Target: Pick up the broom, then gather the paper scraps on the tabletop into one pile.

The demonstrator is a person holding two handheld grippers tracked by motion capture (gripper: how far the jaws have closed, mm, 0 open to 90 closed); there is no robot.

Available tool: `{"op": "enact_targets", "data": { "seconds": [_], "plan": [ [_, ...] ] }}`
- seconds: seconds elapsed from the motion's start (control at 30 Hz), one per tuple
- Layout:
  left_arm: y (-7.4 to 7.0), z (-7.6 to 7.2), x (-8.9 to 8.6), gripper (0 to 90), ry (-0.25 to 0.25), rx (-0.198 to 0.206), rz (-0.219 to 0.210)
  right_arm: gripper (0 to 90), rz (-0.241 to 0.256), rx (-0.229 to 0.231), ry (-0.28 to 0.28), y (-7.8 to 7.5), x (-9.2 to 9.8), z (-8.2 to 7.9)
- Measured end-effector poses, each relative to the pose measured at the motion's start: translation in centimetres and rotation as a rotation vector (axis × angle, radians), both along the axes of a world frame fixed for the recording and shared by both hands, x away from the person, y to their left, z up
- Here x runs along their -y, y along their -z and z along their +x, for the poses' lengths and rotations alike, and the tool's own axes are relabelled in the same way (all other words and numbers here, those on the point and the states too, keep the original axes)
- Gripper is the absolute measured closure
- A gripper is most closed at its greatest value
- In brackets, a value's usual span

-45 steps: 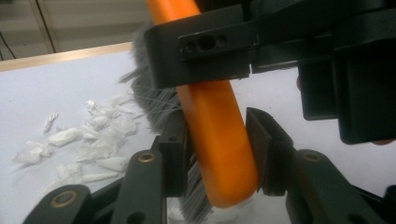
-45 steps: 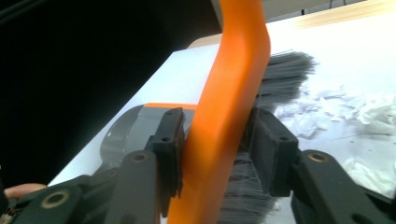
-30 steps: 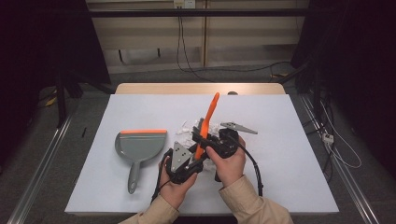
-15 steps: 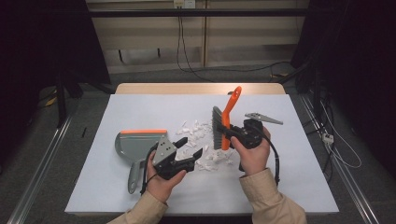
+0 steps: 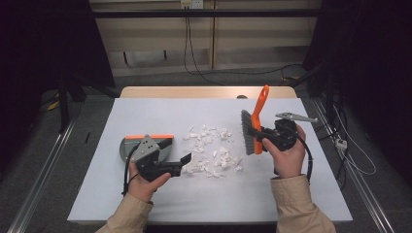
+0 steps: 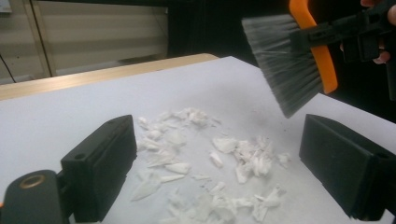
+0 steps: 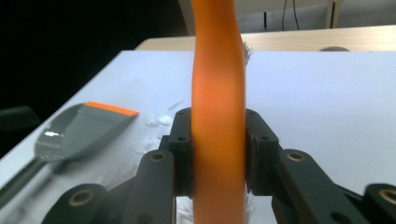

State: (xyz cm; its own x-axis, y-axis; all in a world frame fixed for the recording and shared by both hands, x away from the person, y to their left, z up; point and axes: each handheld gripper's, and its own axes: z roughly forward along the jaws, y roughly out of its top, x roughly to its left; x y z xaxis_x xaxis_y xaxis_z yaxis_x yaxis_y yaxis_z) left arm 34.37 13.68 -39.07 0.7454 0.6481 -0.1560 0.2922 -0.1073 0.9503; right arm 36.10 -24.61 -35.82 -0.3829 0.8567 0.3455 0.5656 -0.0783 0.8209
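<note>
The right gripper [image 5: 265,138] was clamped on the orange handle of a hand brush [image 5: 256,127], its jaws pressed against both flat sides of the handle, as the right gripper view made plain [image 7: 218,154]. The brush stood nearly upright, the grey bristles [image 5: 247,132] facing left toward the heap of white paper scraps [image 5: 211,150] in the middle of the table [image 5: 291,194]. Holding it that way, lifted just clear of the surface and at the right edge of the scraps, seemed meant to let the bristles come down behind the litter and push it leftward.

The left gripper [image 5: 182,162] had its jaws spread wide and held nothing; in the left gripper view the two black jaws stood far apart with the scraps [image 6: 205,163] lying between and beyond them, and the brush's bristles [image 6: 285,60] hanging in the air at the upper right. It hovered low at the near left edge of the heap.

The grey dustpan [image 5: 145,145] with its orange lip lay flat on the table to the left of the scraps, partly behind the left gripper, its mouth turned toward the litter. In the right gripper view it showed at the left [image 7: 79,130]. Its place on the far side of the heap from the brush suited a sweep straight into it; the empty left gripper looked free to steady the pan.
</note>
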Motion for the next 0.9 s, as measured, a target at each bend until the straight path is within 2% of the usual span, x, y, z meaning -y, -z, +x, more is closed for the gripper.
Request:
{"op": "enact_targets", "data": {
  "seconds": [0.1, 0.17, 0.37, 0.43, 0.47, 0.6, 0.73, 0.9],
  "plan": [
    [-0.3, 0.2, -1.0, 8.5, -0.005, 0.003, -0.013, 69.7, -0.034, -0.018, 0.002, 0.4, 1.0, 0.2],
    [-0.4, 0.4, -1.6, 6.7, -0.005, -0.004, -0.011, 69.7, -0.034, -0.038, 0.003, 0.7, 1.4, 0.3],
    [-0.3, 0.9, -2.9, 4.9, -0.022, 0.000, -0.026, 69.8, -0.063, -0.075, -0.022, 0.9, 1.6, 0.4],
    [-0.3, 0.9, -3.2, 4.8, -0.021, 0.003, -0.025, 69.7, -0.104, -0.081, -0.021, 1.1, 1.5, 0.5],
    [-0.2, 0.9, -3.3, 4.8, -0.021, 0.000, -0.028, 69.7, -0.122, -0.098, -0.018, 1.1, 1.6, 0.5],
    [-0.2, 1.0, -3.7, 4.7, -0.017, 0.002, -0.026, 69.8, -0.128, -0.114, -0.023, 1.3, 1.9, 0.7],
    [-0.1, 1.0, -4.3, 4.7, -0.022, 0.001, -0.045, 69.8, -0.176, -0.133, -0.024, 1.6, 1.9, 0.9],
    [0.0, 1.0, -4.9, 4.6, -0.037, -0.004, -0.042, 69.7, -0.233, -0.156, -0.031, 2.6, 1.7, 1.4]
  ]
}}
